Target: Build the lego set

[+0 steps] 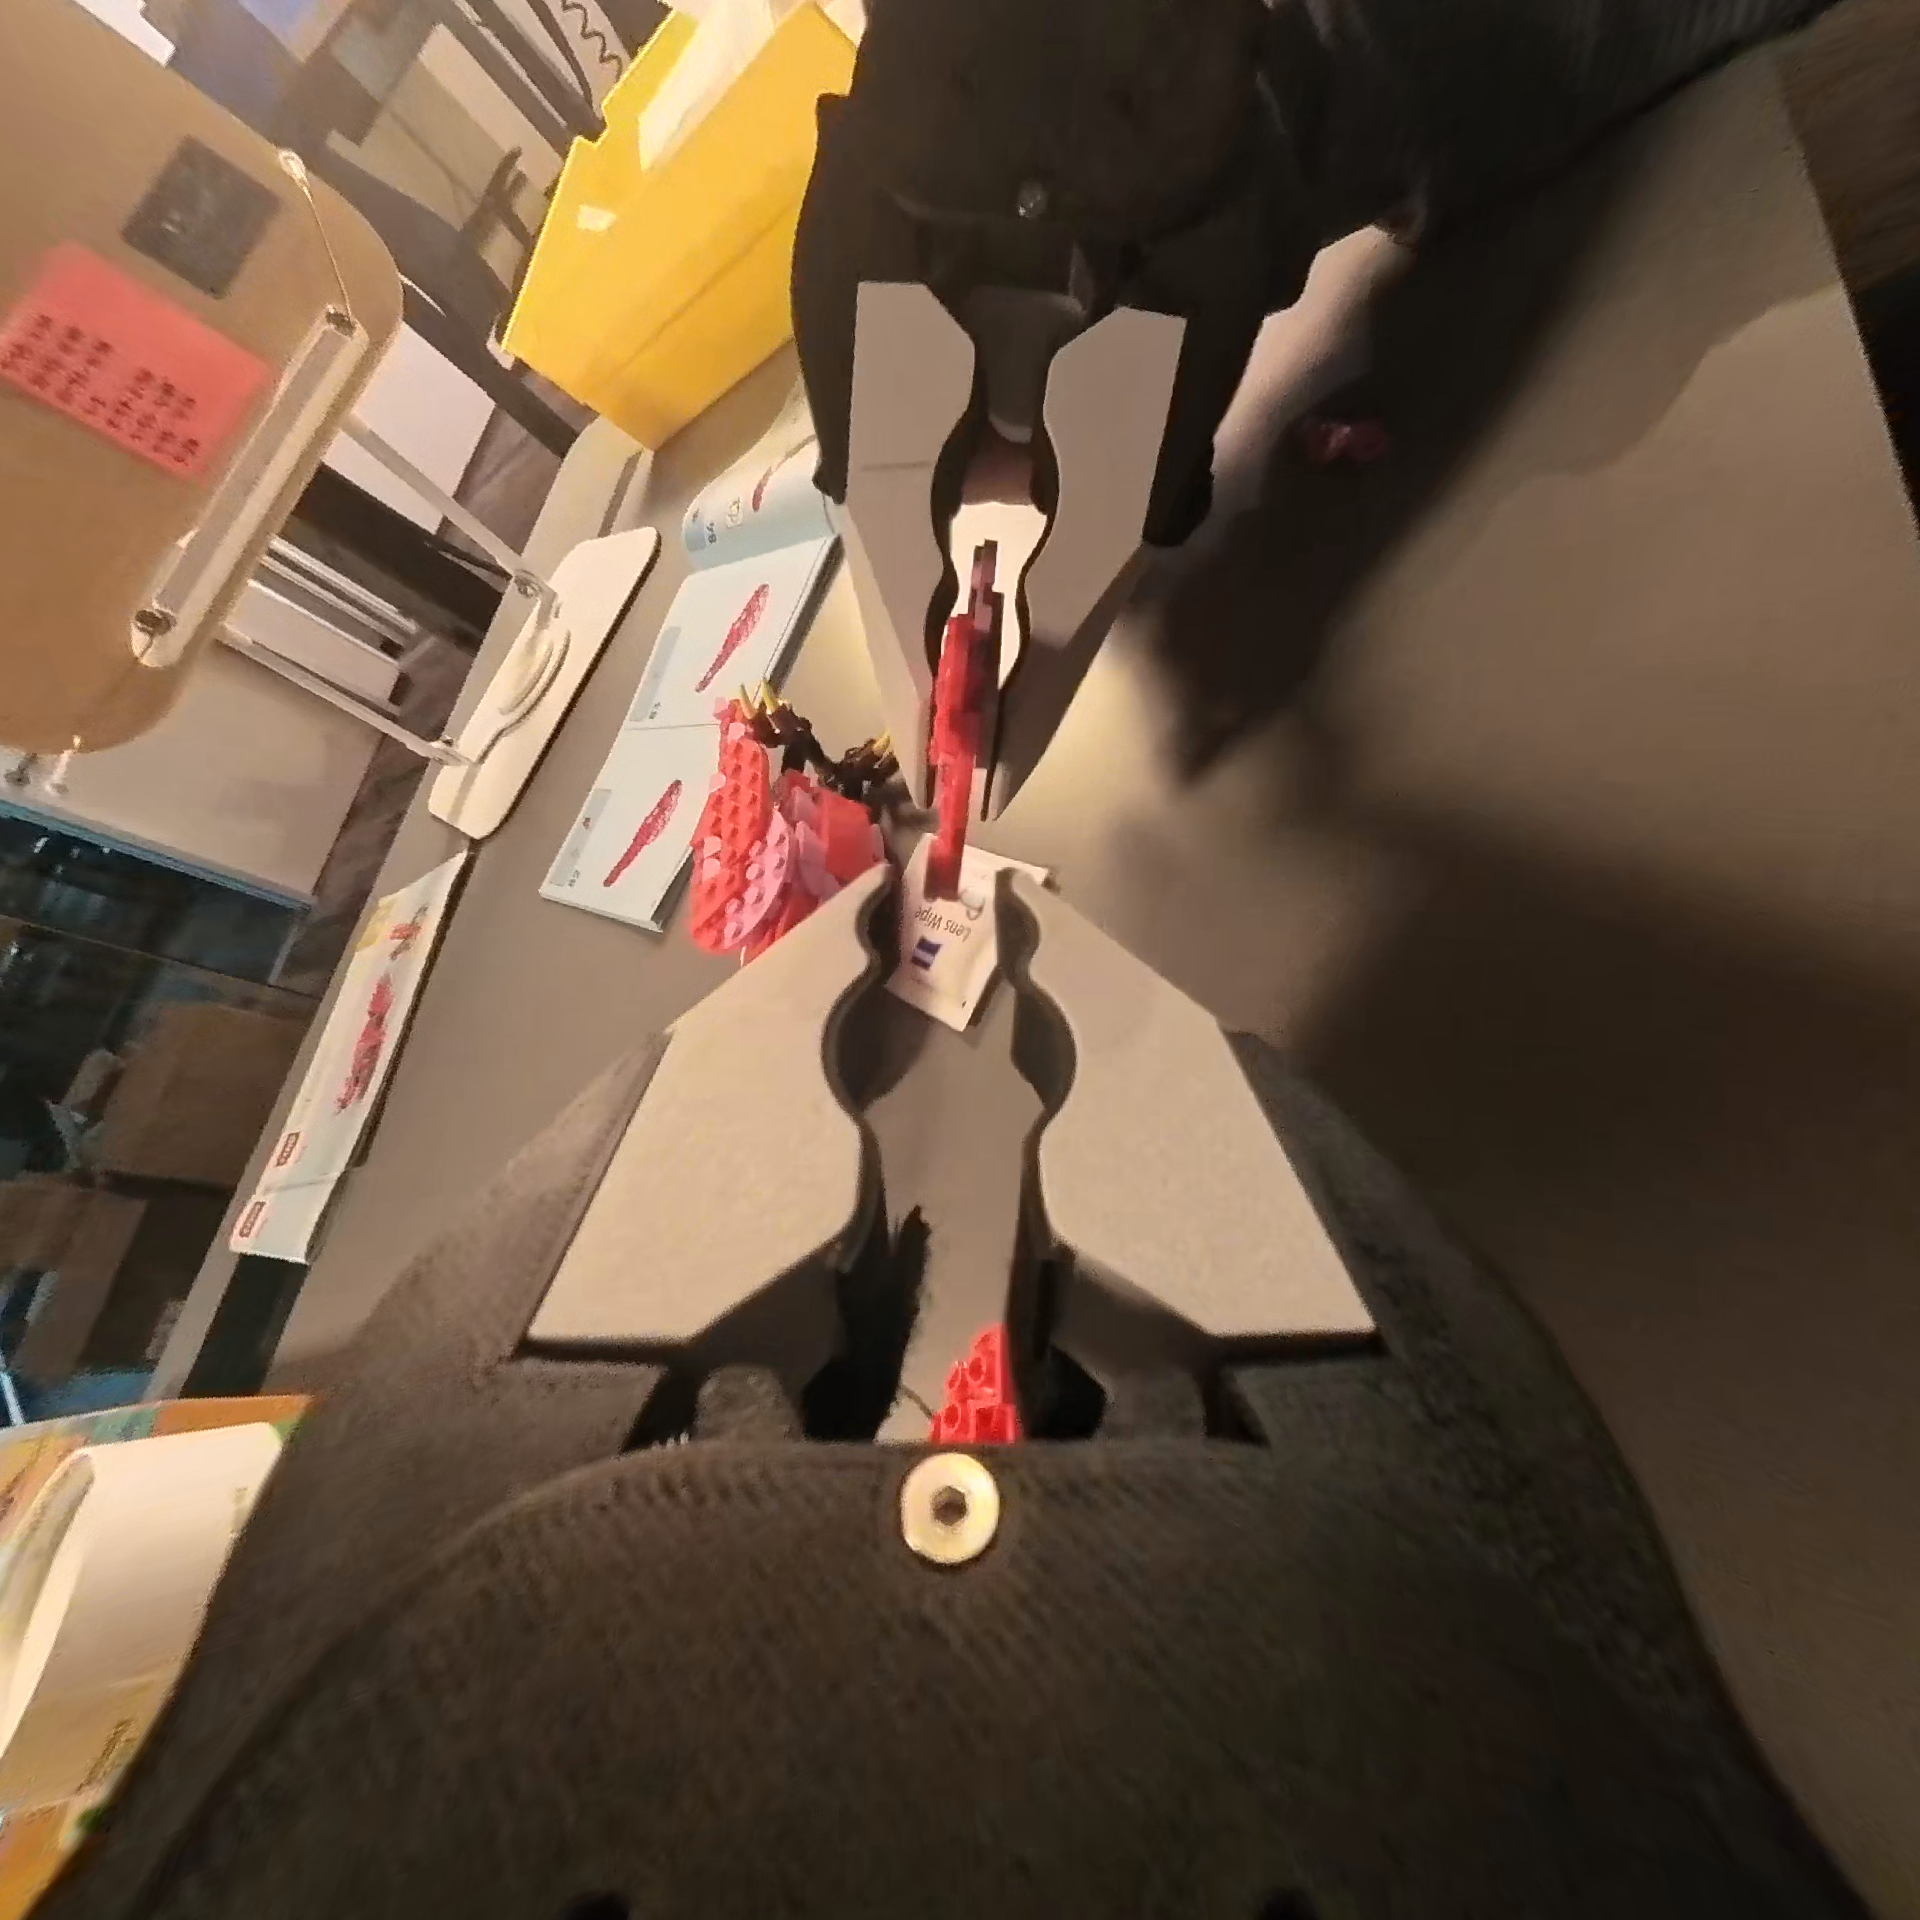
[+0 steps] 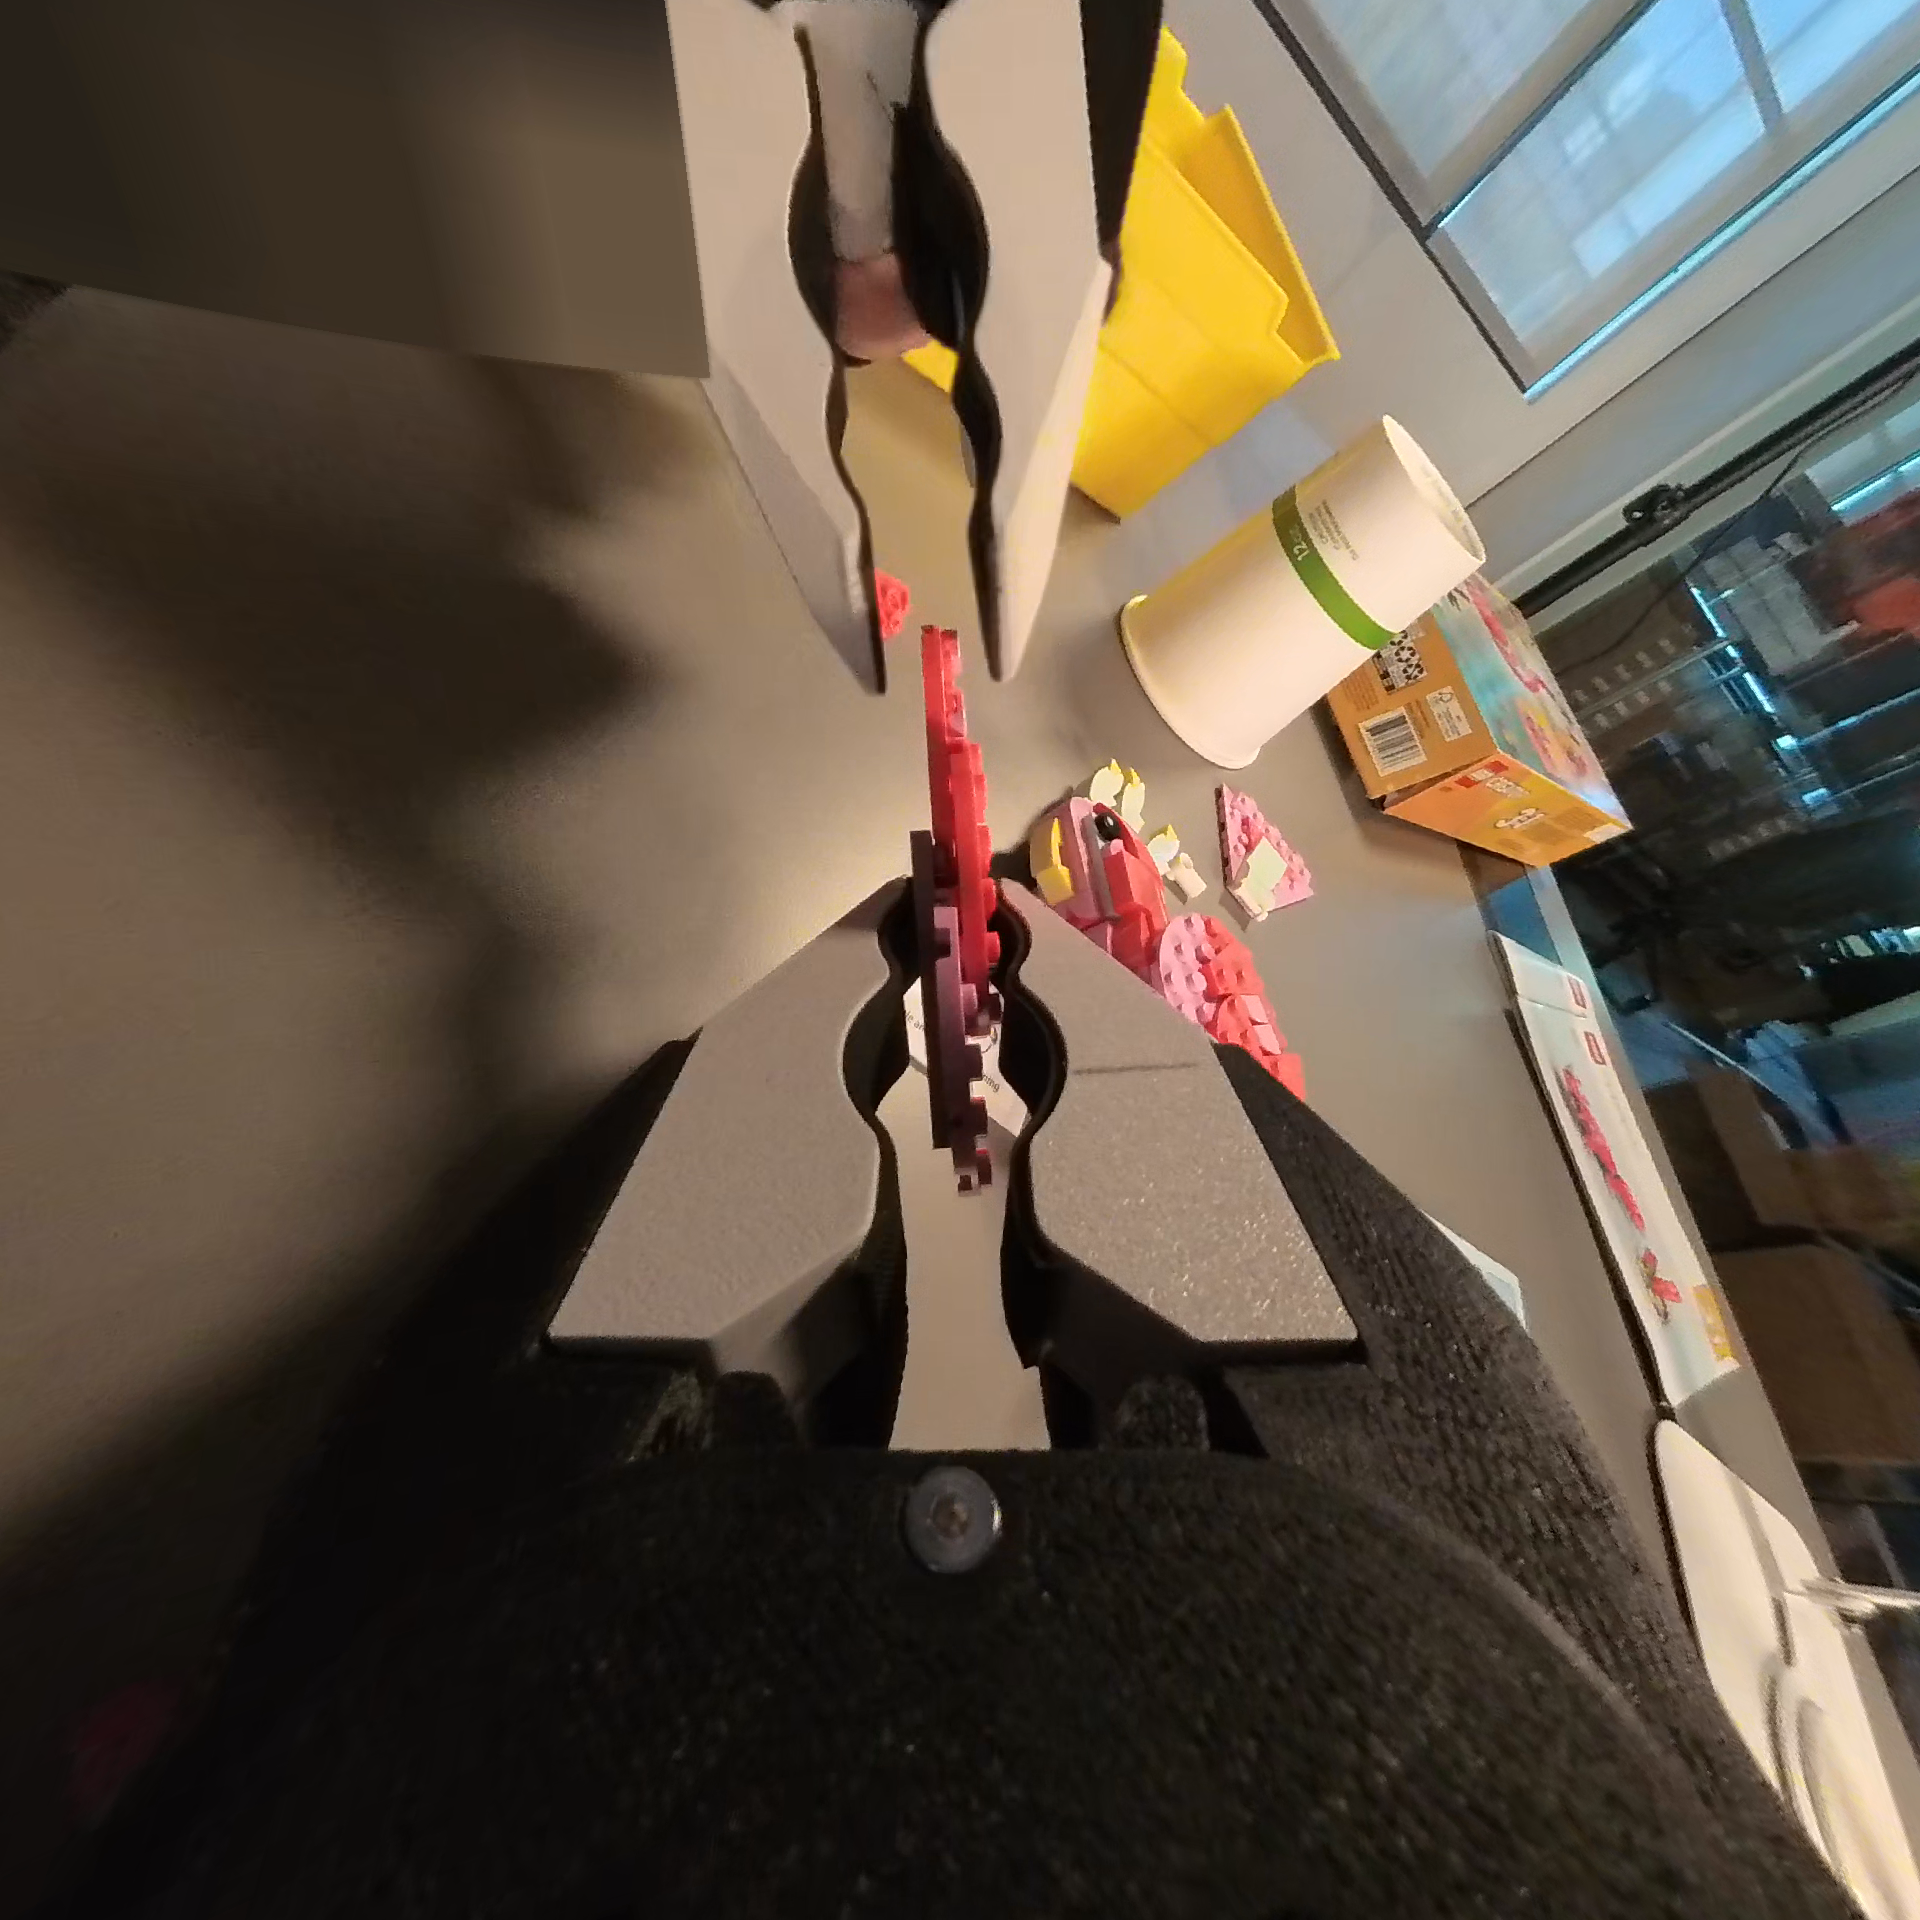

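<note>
1. Bricks in red and dark purple make one long flat brick strip (image 2: 951,790). It is up in the air over the middle of the table (image 2: 582,935), not lying on it.
2. The right gripper (image 2: 954,899) has its fingers closed on the strip's two flat sides, at the dark purple end.
3. The left gripper (image 1: 956,878) faces it from the other side. Its fingers are a little apart. The red tip of the strip sits between them, with a gap on each side, so they do not press it.
4. The strip looks light and stiff. It could snap apart where the bricks join, I think. The flat sides look like the best place to take hold, close to a joint.
5. A white packet (image 1: 935,966) lies on the table under the grippers.
6. A pink and red brick model (image 2: 1216,966) sits just beside them. A paper cup (image 2: 1299,603) lies on its side nearer the table's edge, with a yellow bin (image 2: 1195,343) and a box (image 2: 1475,748) close by.
</note>
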`<control>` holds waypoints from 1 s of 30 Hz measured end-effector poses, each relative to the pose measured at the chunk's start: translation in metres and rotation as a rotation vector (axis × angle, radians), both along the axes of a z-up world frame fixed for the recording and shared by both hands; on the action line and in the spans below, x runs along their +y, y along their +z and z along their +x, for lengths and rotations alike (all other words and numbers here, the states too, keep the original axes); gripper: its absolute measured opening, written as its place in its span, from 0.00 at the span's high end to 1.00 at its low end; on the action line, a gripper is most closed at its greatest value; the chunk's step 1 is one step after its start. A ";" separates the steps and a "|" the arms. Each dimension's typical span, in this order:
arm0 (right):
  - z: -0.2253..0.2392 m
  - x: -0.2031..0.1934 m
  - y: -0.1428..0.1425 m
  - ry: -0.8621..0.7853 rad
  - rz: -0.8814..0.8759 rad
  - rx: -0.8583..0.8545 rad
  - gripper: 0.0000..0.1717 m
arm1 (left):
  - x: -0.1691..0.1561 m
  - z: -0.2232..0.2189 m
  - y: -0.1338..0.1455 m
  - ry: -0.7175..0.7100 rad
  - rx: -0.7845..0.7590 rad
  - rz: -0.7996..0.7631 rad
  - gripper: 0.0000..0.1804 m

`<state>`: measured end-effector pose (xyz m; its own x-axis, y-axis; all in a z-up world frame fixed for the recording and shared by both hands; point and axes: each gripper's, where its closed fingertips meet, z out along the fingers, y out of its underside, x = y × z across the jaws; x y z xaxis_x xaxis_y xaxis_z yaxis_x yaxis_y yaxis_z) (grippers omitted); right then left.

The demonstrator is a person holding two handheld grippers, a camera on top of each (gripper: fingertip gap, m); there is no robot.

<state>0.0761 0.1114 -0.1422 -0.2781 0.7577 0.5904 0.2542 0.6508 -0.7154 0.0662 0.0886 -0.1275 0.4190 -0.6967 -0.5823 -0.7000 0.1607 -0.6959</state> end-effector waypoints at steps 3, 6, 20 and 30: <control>0.000 0.000 0.001 0.003 -0.003 0.004 0.95 | 0.000 0.000 0.000 -0.001 0.021 0.019 0.95; 0.000 -0.001 0.001 0.006 -0.003 0.001 0.95 | 0.000 0.000 0.002 -0.006 0.037 0.036 0.97; 0.001 0.003 -0.002 -0.012 0.009 -0.013 0.95 | 0.003 0.001 -0.002 0.044 0.012 -0.032 0.97; 0.000 0.017 0.020 -0.083 0.471 0.183 0.95 | 0.015 0.024 0.007 0.132 -0.539 -0.429 0.72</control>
